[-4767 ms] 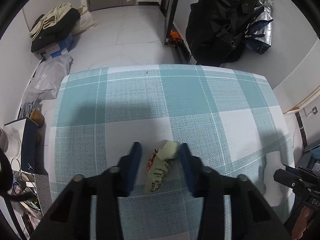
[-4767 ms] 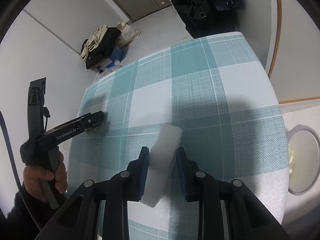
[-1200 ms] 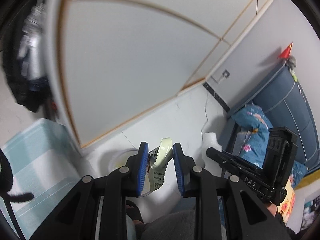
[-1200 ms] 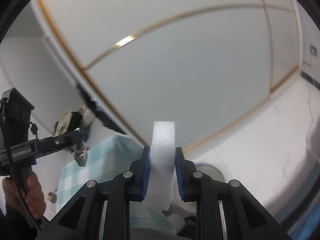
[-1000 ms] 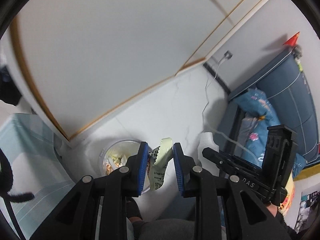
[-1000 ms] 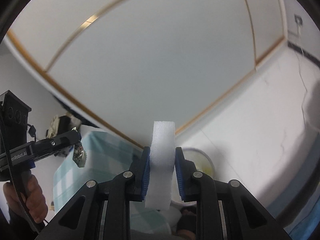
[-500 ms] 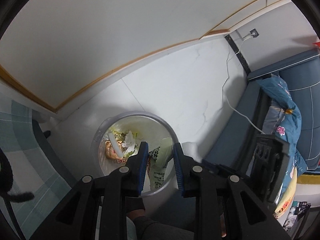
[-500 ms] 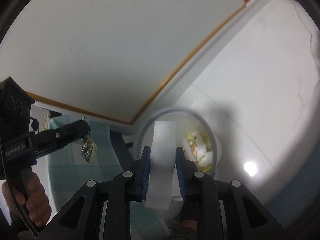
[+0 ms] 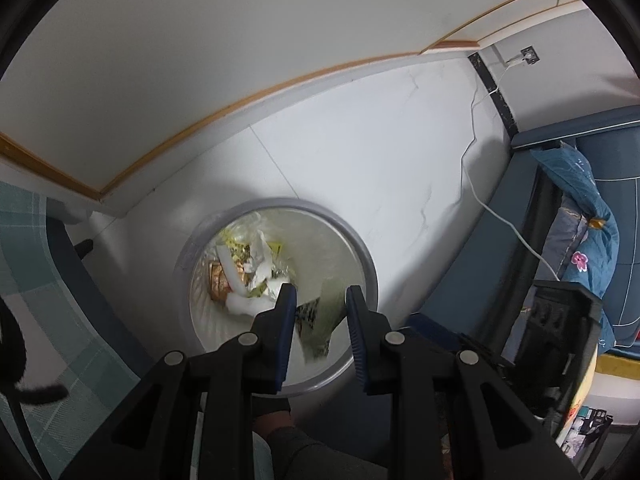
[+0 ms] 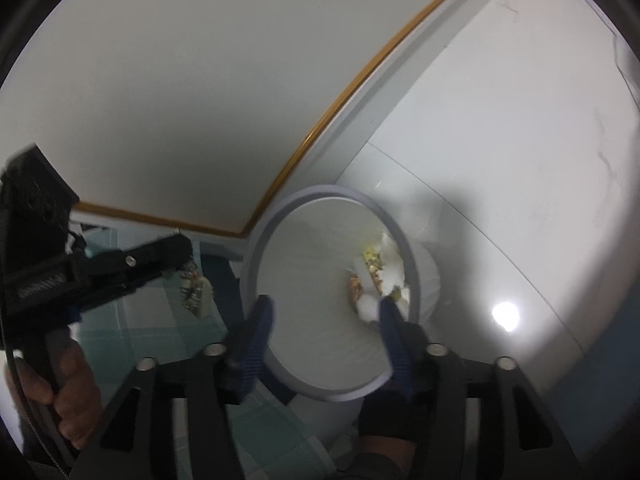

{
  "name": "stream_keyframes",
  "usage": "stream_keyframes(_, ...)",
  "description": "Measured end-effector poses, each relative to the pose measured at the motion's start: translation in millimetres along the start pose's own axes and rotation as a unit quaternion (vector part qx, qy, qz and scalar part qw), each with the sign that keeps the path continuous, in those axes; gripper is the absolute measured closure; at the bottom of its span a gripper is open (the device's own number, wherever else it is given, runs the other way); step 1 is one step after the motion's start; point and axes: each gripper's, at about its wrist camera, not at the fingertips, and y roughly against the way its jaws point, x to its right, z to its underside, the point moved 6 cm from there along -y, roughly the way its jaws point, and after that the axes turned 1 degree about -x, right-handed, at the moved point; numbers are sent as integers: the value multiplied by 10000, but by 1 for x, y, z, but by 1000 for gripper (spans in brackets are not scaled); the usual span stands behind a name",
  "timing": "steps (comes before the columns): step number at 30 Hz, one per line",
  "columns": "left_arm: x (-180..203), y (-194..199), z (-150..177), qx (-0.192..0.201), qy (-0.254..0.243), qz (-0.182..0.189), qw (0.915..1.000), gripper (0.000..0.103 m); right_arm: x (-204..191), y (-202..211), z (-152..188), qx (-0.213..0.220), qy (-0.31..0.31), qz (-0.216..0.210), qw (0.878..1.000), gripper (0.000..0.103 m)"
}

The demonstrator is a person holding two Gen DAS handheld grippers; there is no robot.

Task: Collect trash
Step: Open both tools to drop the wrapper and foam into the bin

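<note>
Left tongs (image 9: 320, 312) clenched on crumpled snack wrapper (image 9: 316, 324), hanging over open trash bin (image 9: 360, 256). Right tongs (image 10: 326, 320) opening, nothing between the pads, pointed down into the same bin's mouth. Bin on white floor (image 9: 360, 152) holds paper scraps, wrappers and a white foam piece (image 10: 368, 306). Teal-checked worktop (image 9: 28, 280) beside bin. A hand (image 10: 68, 392) grips left tool's handle.

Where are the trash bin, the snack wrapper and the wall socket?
trash bin (image 9: 362, 252): left wrist view, grey rim, right side.
snack wrapper (image 9: 316, 322): left wrist view, printed middle, between the fingers.
wall socket (image 9: 529, 56): left wrist view, plate face.
</note>
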Motion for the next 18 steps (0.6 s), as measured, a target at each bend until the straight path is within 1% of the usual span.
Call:
stream_keyframes(4,-2,-4,5,-85,13,-56,9999,82,10,11,3,87,-143,34,9999,37)
stream_keyframes(6,-1,-5,8,-155,-5,-138,9998,82,15,16,4,132,-192,104,9997,34)
stream_keyframes(8,-1,-5,11,-138,-24,-219,9997,81,15,19,5,173,-224,128,9995,33)
stream_keyframes(9,0,-3,13,-114,-59,-293,9995,75,14,22,4,189,-233,141,9995,32)
stream_keyframes(10,1,-1,14,-86,-93,-330,9994,64,13,25,4,197,-230,140,9994,32)
stream_keyframes(11,1,0,14,-51,-112,-358,9993,57,13,26,5,206,-222,141,9994,31)
stream_keyframes(12,1,5,15,50,-129,-454,9989,48,11,29,5,227,-204,149,9994,31)
stream_keyframes(13,1,7,15,120,-135,-509,9985,42,11,31,4,249,-186,156,9994,31)
stream_keyframes(15,0,15,16,238,-156,-586,9979,38,8,31,4,302,-144,157,9993,28)
stream_keyframes(18,0,22,19,327,-201,-798,9961,30,4,44,2,433,-128,184,9988,24)
